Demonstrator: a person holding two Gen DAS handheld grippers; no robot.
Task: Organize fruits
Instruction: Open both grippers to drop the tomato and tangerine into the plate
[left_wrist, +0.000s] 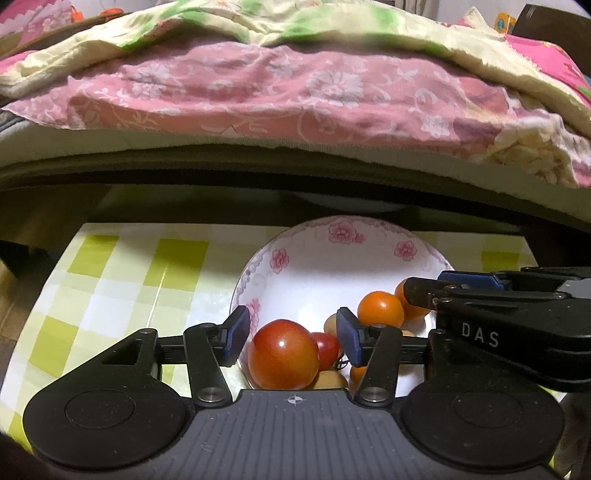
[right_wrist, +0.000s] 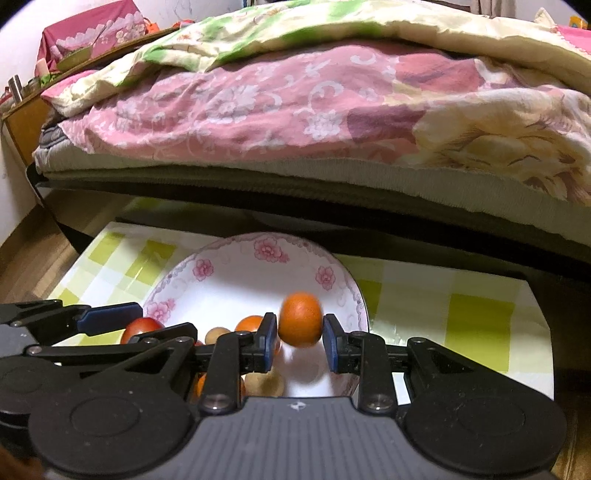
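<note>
Left wrist: our left gripper (left_wrist: 291, 334) gapes empty over the red tomato (left_wrist: 282, 354) in the floral bowl (left_wrist: 343, 230) | Right wrist: our right gripper (right_wrist: 300, 339) brackets a blurred orange fruit (right_wrist: 300, 319), contact unclear | release low, over bowl centre.

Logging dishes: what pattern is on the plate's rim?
Pink flowers on white plate; clearest in the right wrist view.

Both grippers low, side by side, pointing forward.
Your left gripper (left_wrist: 291, 334) gapes wide — your right gripper (right_wrist: 300, 338) has jaws parted, just beside it, nearly touching.
</note>
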